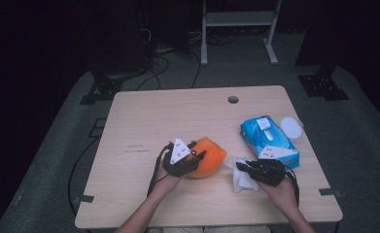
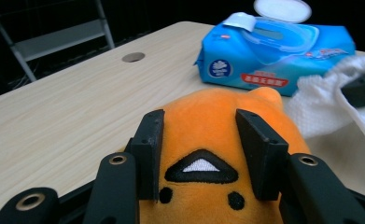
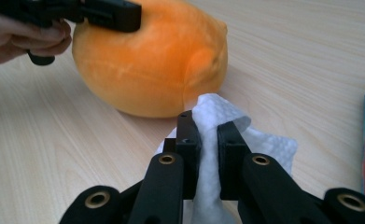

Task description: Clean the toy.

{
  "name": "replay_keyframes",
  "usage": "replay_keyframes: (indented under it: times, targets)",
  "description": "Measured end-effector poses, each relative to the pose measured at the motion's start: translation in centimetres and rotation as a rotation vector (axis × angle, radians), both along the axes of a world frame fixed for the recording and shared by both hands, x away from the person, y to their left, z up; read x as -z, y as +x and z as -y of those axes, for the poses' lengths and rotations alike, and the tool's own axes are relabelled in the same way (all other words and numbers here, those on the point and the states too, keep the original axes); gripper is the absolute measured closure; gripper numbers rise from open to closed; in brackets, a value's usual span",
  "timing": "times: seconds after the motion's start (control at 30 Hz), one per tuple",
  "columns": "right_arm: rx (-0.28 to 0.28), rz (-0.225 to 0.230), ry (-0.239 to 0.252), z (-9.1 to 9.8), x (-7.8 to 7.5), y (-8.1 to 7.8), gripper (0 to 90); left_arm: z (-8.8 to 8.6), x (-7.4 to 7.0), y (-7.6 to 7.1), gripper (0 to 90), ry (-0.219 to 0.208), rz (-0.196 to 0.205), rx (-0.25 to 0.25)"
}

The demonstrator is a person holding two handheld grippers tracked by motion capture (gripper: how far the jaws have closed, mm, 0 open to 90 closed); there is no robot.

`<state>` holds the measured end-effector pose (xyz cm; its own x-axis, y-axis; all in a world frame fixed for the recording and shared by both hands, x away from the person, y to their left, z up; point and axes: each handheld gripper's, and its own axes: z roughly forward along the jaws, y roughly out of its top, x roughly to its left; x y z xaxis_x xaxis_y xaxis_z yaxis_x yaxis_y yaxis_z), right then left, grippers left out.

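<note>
A round orange plush toy with a stitched face sits near the middle of the pale wooden table, clamped between the jaws of the left gripper. Just to its right, the right gripper pinches a white wet wipe. The soft plush could squirm free or roll if wiped hard. Farther right lies a blue wipes packet, its flip lid open; its red label's writing is too small to read.

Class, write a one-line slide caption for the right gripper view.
Right gripper pinches a white wipe beside the orange plush toy held by the left gripper.
</note>
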<state>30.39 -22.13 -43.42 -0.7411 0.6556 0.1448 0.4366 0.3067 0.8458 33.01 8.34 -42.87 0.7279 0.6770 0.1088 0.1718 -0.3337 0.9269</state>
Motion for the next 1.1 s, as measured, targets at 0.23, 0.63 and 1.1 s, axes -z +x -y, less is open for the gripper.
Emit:
replay_keyframes:
  times: [0.23, 0.63, 1.1]
  targets:
    - [0.006, -0.019, -0.035, 0.2, 1.0, 0.5, 81.4, 0.3, 0.1, 0.4, 54.8, 0.006, 0.031, -0.027]
    - [0.014, -0.043, -0.093, 0.6, 1.1, 0.3, 62.7, 0.6, -0.4, -0.2, 44.2, 0.019, 0.005, 0.045]
    - [0.043, -0.072, -0.079, 3.3, 0.4, -0.7, 48.1, -0.5, -1.7, -1.0, 35.4, -0.051, -0.011, 0.068]
